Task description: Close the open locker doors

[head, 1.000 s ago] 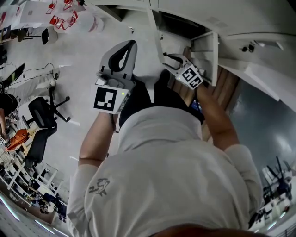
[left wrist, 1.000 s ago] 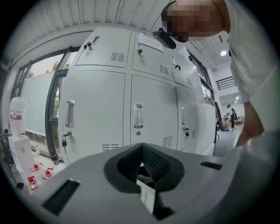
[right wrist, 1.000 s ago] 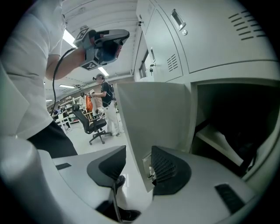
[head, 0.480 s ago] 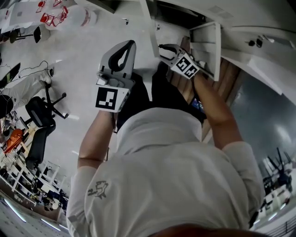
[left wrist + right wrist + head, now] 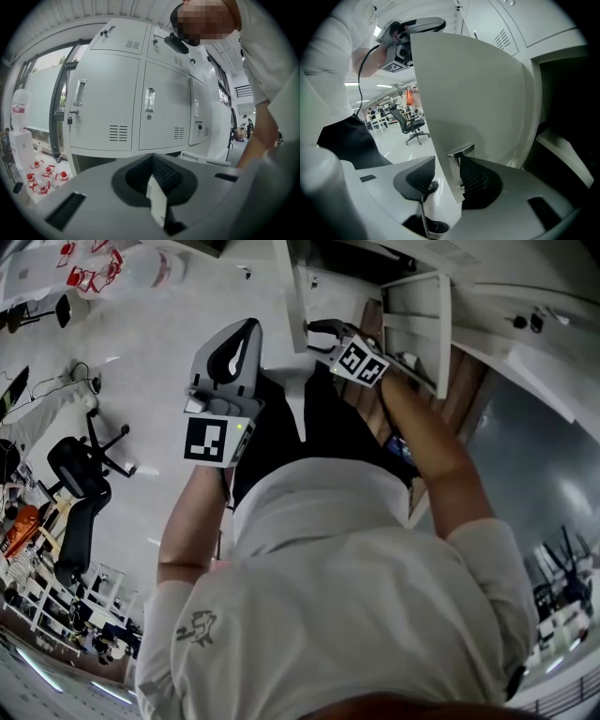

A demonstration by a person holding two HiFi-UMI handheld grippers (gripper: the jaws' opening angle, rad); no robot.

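The right tongs (image 5: 447,168) gape astride the open locker door (image 5: 468,93) edge (office chair (image 5: 408,124) beyond), left tongs (image 5: 152,180) clenched empty.

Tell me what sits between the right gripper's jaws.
The edge of the open white metal locker door stands there, shown in the right gripper view.

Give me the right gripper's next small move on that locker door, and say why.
Probably sweep the right gripper sideways toward the dark compartment, carrying the locker door shut. The door stands wide open and its latch edge sits between the parted jaws, so no regrasp seems needed.
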